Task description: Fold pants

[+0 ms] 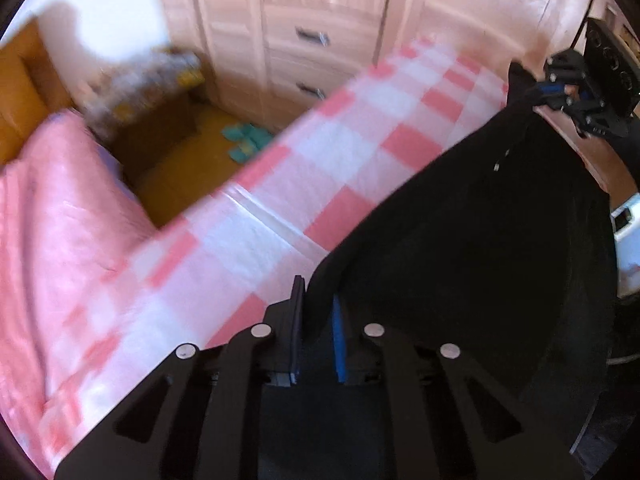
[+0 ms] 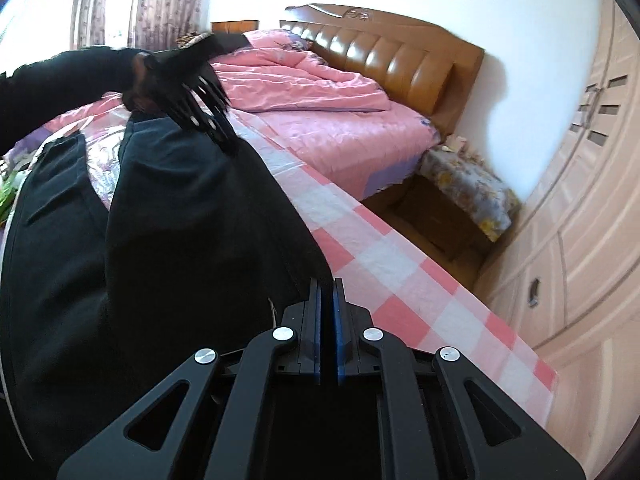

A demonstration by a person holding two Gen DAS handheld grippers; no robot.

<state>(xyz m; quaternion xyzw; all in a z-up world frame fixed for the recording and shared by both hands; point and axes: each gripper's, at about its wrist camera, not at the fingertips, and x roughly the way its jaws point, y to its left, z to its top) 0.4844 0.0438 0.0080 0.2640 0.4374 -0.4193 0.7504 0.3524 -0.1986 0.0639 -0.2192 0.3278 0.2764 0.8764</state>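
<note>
Left wrist view looks down over the left gripper (image 1: 316, 300), whose 2 fingers are drawn together on a fold of the black pants (image 1: 480, 220); dark cloth fills the narrow gap between the blue pads. From that pinch the pants spread away to the right as a broad dark sheet over the pink-and-white checked cloth (image 1: 280, 200) covering the work surface. At the far upper right of this view the right gripper (image 1: 532, 92) is at another edge of the same garment, with the fabric stretched between the 2 tools. Beyond the checked cloth lie a pink quilt (image 1: 60, 220), a brown floor with a pair of teal slippers (image 1: 244, 140), and a pale wardrobe (image 1: 320, 20) with drawers. This picture is blurred.

Right wrist view shows the right gripper (image 2: 328, 292) with its pads pressed together on a thin edge of the pants (image 2: 180, 240), the black cloth running between them. The garment spreads to the left and away over the checked cloth (image 2: 380, 272). At the upper left the left gripper (image 2: 228, 148), blurred, meets the far edge of the pants, held by a hand (image 2: 140, 80) in a black sleeve. Behind stand a bed (image 2: 320, 112) with a brown padded headboard and a nightstand (image 2: 460, 184) under a floral cover.
</note>
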